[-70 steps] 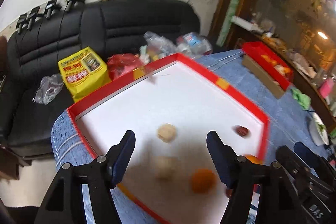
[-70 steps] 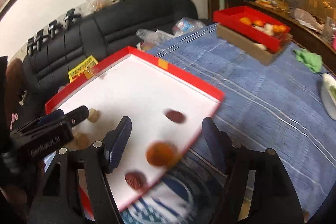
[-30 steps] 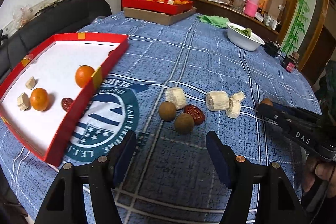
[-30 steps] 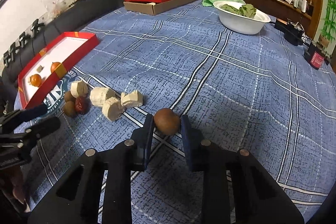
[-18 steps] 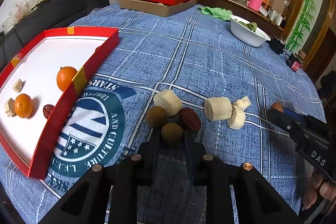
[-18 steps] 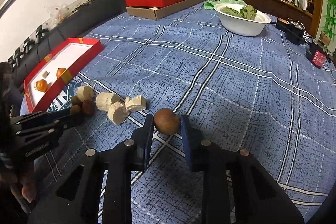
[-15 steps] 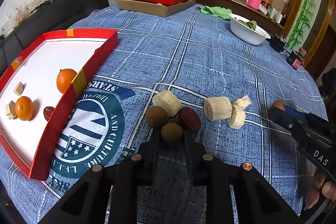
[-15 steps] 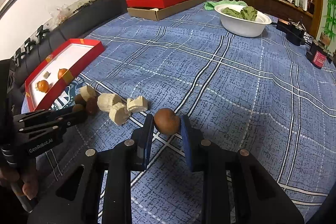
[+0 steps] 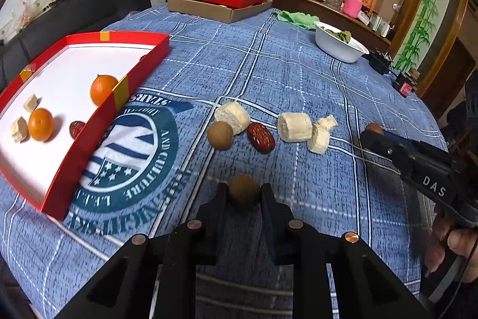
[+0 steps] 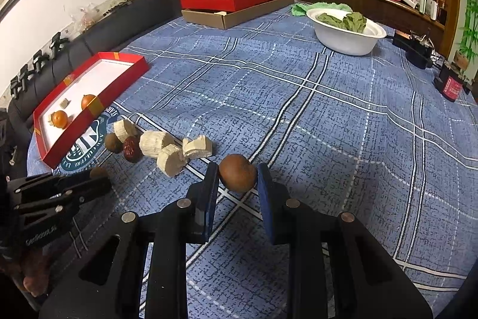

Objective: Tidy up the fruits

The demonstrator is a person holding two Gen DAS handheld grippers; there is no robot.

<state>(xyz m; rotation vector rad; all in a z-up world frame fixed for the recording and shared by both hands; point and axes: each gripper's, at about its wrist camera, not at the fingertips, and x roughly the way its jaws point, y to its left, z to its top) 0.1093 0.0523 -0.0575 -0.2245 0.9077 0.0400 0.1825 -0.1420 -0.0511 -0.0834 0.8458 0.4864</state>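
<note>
My left gripper point(image 9: 243, 193) is shut on a small brown round fruit point(image 9: 244, 189), held a little back from the pile on the blue cloth. That pile holds another brown fruit point(image 9: 220, 135), a red date point(image 9: 260, 137) and pale cut chunks point(image 9: 294, 127). My right gripper point(image 10: 236, 174) is shut on a larger brown fruit point(image 10: 238, 172); it also shows at the right of the left wrist view point(image 9: 373, 129). The red tray point(image 9: 89, 139) at the left holds two oranges point(image 9: 40, 124), pale cubes and a date.
A second red tray on a cardboard box point(image 10: 236, 11) stands at the far side with oranges in it. A white bowl of greens point(image 10: 348, 33) and a green cloth point(image 9: 295, 18) lie beyond. Black devices point(image 10: 415, 48) sit at the right table edge. A black sofa point(image 10: 89, 47) runs along the left.
My left gripper has shut on one brown fruit from the pile and drawn it back, away from the other fruit. The right gripper has kept still with its fruit.
</note>
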